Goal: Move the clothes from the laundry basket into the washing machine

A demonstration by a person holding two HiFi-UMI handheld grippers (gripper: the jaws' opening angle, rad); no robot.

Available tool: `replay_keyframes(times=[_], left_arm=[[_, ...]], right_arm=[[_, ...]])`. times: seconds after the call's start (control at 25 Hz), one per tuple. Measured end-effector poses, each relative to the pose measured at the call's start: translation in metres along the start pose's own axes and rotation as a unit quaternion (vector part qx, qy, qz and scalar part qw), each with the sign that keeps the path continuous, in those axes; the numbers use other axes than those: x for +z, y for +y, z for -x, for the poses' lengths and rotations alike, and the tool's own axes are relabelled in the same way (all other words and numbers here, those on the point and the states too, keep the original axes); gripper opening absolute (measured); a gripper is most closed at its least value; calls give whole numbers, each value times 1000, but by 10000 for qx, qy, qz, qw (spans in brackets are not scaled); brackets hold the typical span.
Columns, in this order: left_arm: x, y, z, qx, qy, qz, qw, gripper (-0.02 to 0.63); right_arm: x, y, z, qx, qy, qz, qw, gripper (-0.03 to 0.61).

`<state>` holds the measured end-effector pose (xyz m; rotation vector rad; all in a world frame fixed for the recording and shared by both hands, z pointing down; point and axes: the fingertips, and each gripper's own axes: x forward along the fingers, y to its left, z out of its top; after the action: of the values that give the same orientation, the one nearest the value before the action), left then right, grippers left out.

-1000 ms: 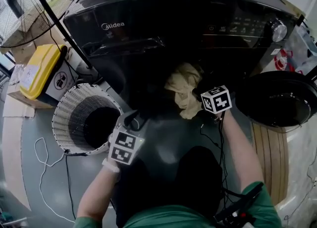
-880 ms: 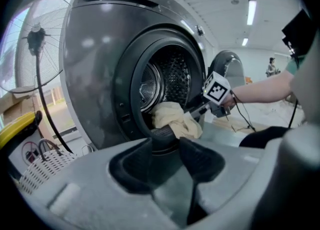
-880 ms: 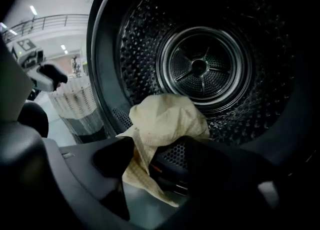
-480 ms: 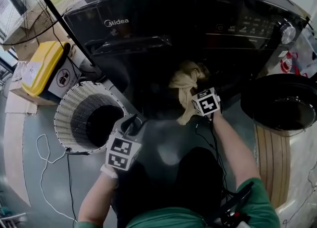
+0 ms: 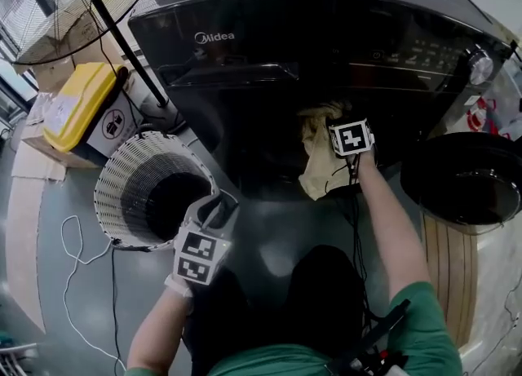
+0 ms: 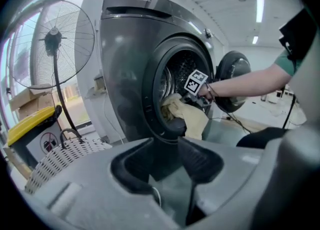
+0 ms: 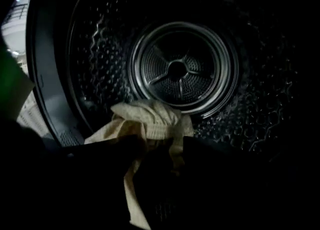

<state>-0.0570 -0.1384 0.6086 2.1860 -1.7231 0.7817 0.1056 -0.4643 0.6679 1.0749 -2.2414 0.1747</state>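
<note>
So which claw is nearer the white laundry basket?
Left. The left claw hovers just beside the basket; the right claw, jaws just opened with the beige cloth between them, reaches into the washing machine drum.

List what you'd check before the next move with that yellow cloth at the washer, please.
1. Washer door open: ok.
2. Cloth fully inside the drum: not ok, part hangs over the rim.
3. Right gripper letting go: ok, jaws have just been opening, cloth between them.
4. Left gripper free: ok, jaws apart, nothing between.
5. More clothes in the basket: cannot tell, its inside is dark.
</note>
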Motion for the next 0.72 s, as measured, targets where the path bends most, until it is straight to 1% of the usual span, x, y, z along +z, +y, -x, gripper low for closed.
replay_keyframes(times=[0.04, 0.12, 0.16, 0.2, 0.32, 0.4, 0.44, 0.56, 0.64, 0.72], left_arm=[[1, -2, -2, -35, -8, -17, 10000, 151], [4, -8, -9, -121, -41, -58, 9999, 152], [7, -12, -12, -167, -62, -85, 9998, 152], [9, -16, -16, -210, -85, -109, 9997, 151], [21, -23, -26, -264, -239, -114, 9993, 151], [33, -24, -28, -244, -419, -95, 9988, 152], [39, -23, -28, -226, -509, -79, 9984, 151], [55, -22, -24, -149, -743, -27, 9971, 152], [64, -20, -19, -74, -847, -41, 9964, 152], [71, -16, -15, -4, -937, -29, 9956, 152]], right_arm=[[-14, -1, -2, -10, 246, 160, 9996, 292], [-33, -3, 10, -50, 486, 320, 9983, 295], [-37, -2, 21, -39, 510, 325, 9982, 294], [-37, -1, 35, 2, 398, 331, 9987, 293], [-30, 11, 76, 157, -299, 356, 9988, 293], [-43, 27, 90, 249, -582, 315, 9975, 291], [-55, 38, 89, 323, -590, 299, 9973, 291], [-98, 67, 68, 441, -231, 270, 9984, 291], [-112, 75, 52, 278, -59, 381, 9989, 293], [-118, 76, 40, 69, 50, 507, 9987, 291]])
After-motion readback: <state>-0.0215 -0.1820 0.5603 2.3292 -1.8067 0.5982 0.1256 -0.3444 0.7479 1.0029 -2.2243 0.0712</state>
